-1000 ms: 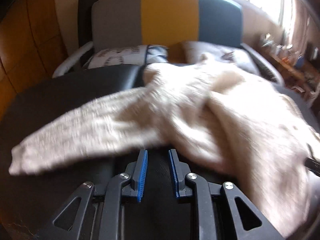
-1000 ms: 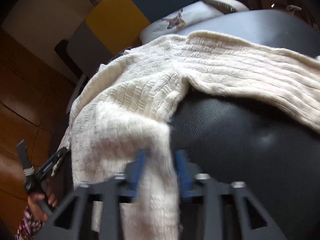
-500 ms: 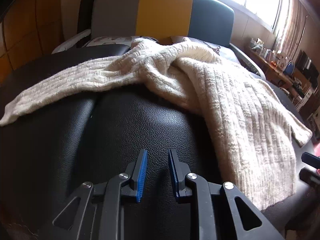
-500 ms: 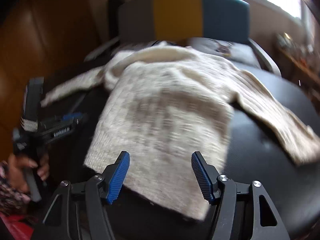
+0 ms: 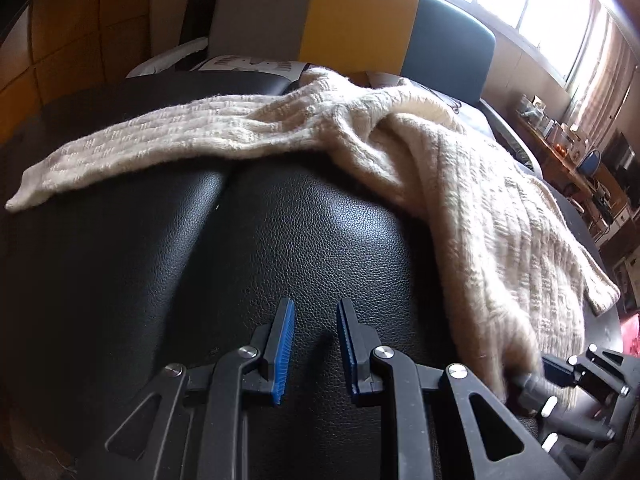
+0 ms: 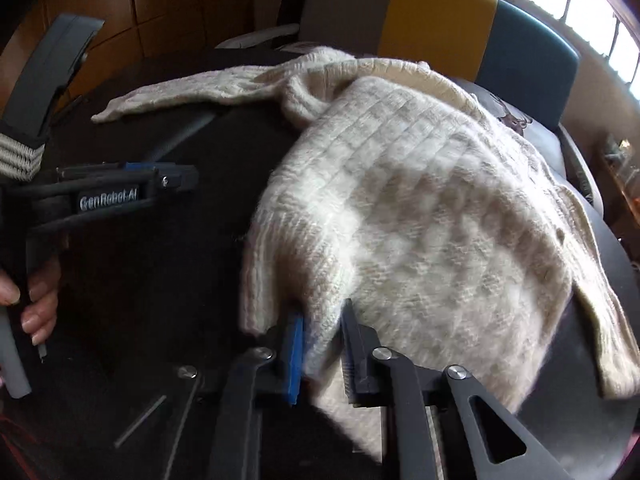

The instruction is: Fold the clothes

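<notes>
A cream knit sweater (image 5: 480,200) lies spread over a black leather surface (image 5: 280,240), with one sleeve (image 5: 140,148) stretched out to the left. My left gripper (image 5: 316,344) hovers low over bare leather, left of the sweater's body. Its blue pads stand a narrow gap apart with nothing between them. My right gripper (image 6: 320,344) is shut on the sweater (image 6: 420,200) at its ribbed bottom hem, near the left corner. The same right gripper (image 5: 536,378) shows at the lower right of the left wrist view, clamped on that hem. The left gripper (image 6: 188,180) appears side-on in the right wrist view, held by a hand (image 6: 36,300).
A chair with a grey, yellow and teal back (image 5: 352,12) stands behind the surface, printed cushions on its seat. A cluttered shelf (image 5: 560,132) runs under the window at right. Bare leather (image 6: 160,280) lies left of the sweater.
Half a second ago my right gripper was wide open above the hem; now it has shut on the hem. My left gripper kept its narrow gap and stayed over bare leather.
</notes>
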